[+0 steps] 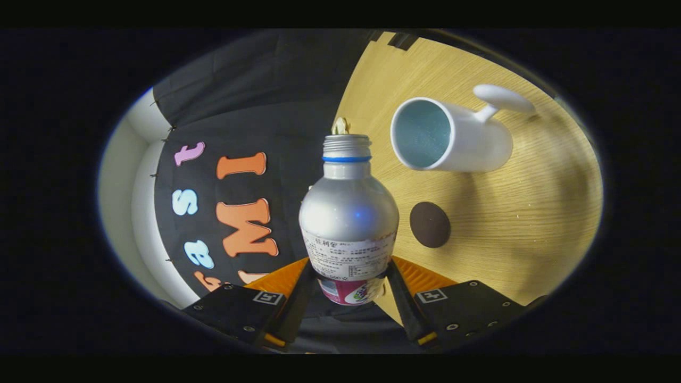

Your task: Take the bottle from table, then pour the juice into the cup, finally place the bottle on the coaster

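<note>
2 fingers clamp the bottle (348, 213) low on its label, gripper (350, 290) rolled sideways.
Open neck points just beside the cup (452, 135), probably tipping to pour; coaster (430, 224) waits nearby on table (532, 223).

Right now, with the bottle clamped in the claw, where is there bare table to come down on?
The claw is shut on the silver bottle. Bare wooden table lies beyond the dark round coaster, on the side away from the bottle, below the white mug. It is tighter between the mug's mouth, the bottle neck and the coaster.
</note>
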Action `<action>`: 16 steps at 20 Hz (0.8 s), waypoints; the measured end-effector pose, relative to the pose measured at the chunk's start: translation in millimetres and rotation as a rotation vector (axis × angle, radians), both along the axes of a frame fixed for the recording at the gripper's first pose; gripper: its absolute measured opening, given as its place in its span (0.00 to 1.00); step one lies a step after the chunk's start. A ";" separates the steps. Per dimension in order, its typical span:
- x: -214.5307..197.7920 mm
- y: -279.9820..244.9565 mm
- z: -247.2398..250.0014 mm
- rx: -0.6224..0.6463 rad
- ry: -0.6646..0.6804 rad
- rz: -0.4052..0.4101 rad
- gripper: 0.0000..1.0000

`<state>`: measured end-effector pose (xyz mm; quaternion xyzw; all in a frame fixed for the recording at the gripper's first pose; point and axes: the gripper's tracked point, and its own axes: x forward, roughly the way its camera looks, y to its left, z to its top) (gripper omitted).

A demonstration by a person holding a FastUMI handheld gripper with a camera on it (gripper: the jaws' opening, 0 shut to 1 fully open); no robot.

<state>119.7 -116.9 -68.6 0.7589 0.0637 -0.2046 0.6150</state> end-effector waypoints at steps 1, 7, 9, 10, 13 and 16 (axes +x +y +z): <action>0.0 0.2 0.0 0.011 0.001 -0.002 0.76; 0.9 -9.6 6.1 0.072 -0.018 -0.030 0.76; 1.5 -13.0 9.4 0.089 -0.026 -0.042 0.76; 3.5 -13.7 10.3 0.093 -0.026 -0.044 0.76; 4.9 -18.6 14.6 0.125 -0.037 -0.062 0.76; 4.7 -19.0 14.3 0.168 -0.046 -0.075 0.76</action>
